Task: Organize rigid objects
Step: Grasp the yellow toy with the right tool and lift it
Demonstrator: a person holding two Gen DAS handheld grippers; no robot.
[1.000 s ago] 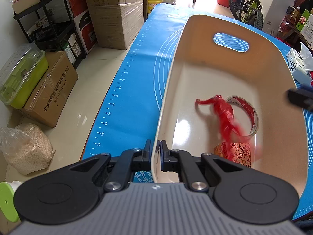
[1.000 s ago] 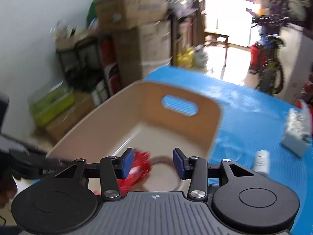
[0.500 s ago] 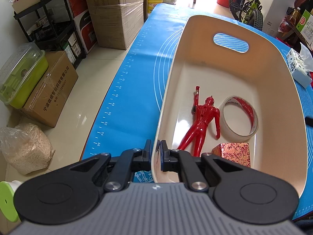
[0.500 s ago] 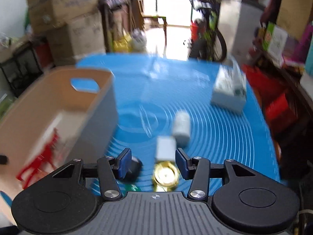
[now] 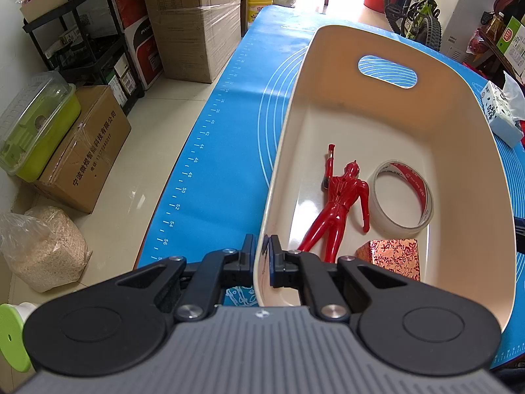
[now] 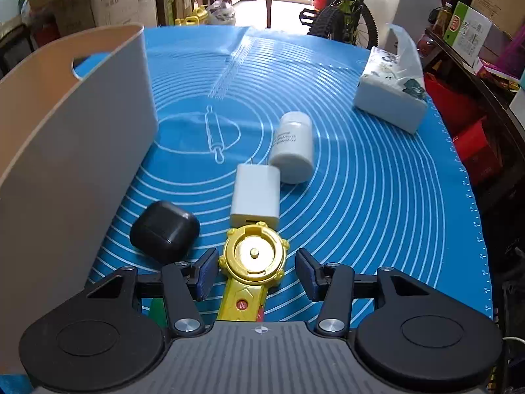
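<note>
My left hand-held gripper [image 5: 261, 256] is pinched tight on the thin rim of the smooth cream plastic bin [image 5: 387, 105]. Inside it lie a glossy red figure [image 5: 338, 203], a tape roll [image 5: 402, 197] and a red patterned box [image 5: 390, 257]. My right hand-held gripper [image 6: 257, 274] is spread wide around a shiny gold round toy [image 6: 252, 256] on the blue ringed mat [image 6: 377, 197] covering the worktop. Nearby: matte black rounded case [image 6: 165, 231], boxy white charger [image 6: 256, 197], white bottle [image 6: 292, 147] on its side.
</note>
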